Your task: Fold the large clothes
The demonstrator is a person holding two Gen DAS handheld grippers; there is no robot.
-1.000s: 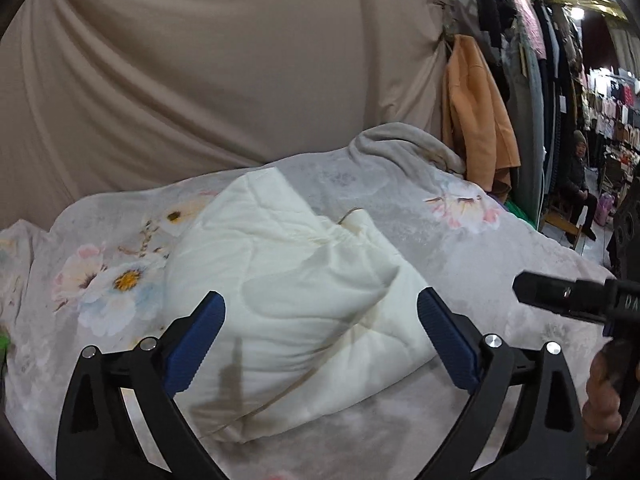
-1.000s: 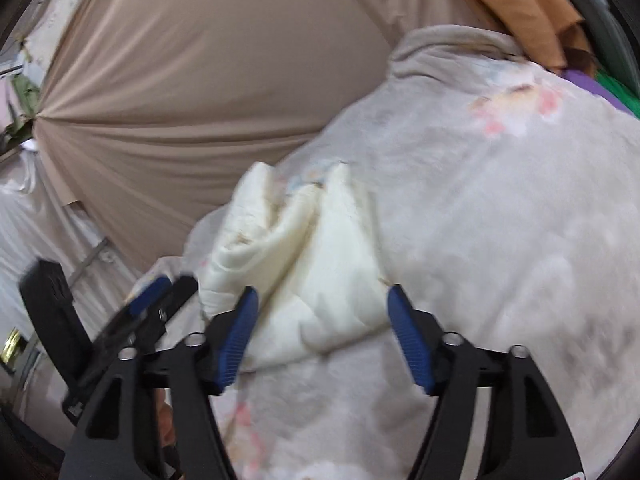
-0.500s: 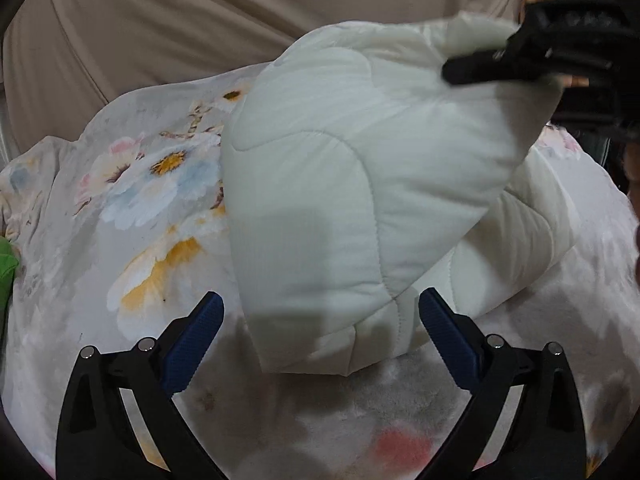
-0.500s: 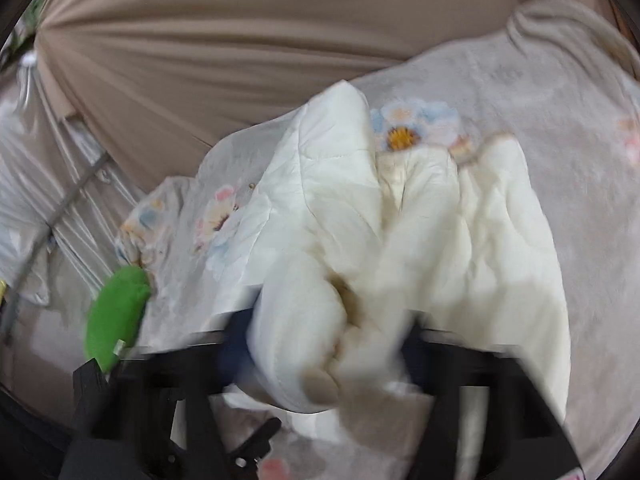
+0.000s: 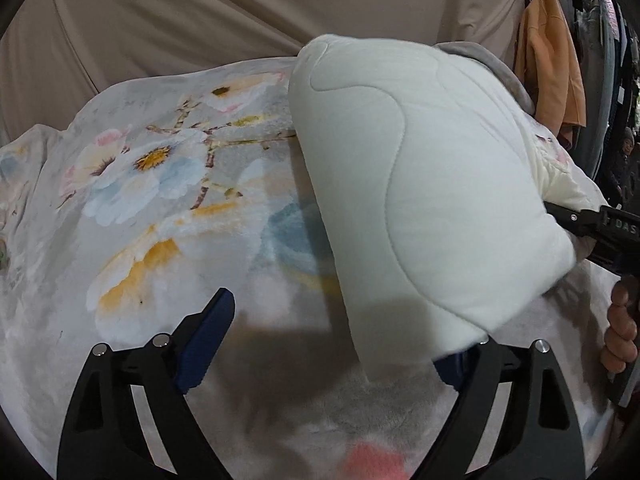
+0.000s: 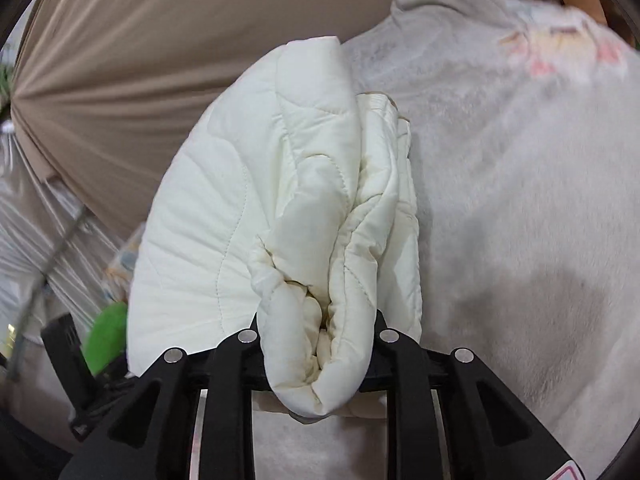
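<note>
A cream quilted jacket [image 6: 280, 200], folded into a thick bundle, is clenched at its near end between the fingers of the right gripper [image 6: 316, 356], with bunched fabric spilling down over the gap between them. The rest of the jacket stretches ahead of that tool and to its left. In the left wrist view the same jacket [image 5: 420, 184] hangs over the right fingertip of the left gripper [image 5: 332, 344], whose jaws are spread wide and hold nothing; its left blue pad [image 5: 204, 340] stands bare. To the right of this tool, the right gripper [image 5: 600, 228] reaches in from the side, with bare fingers [image 5: 620, 332] of the person's hand below it. Under both tools lies a floral blanket [image 5: 160, 200]. Beyond is a beige curtain [image 5: 200, 12], and an orange garment [image 5: 552, 60] hangs at far right.
</note>
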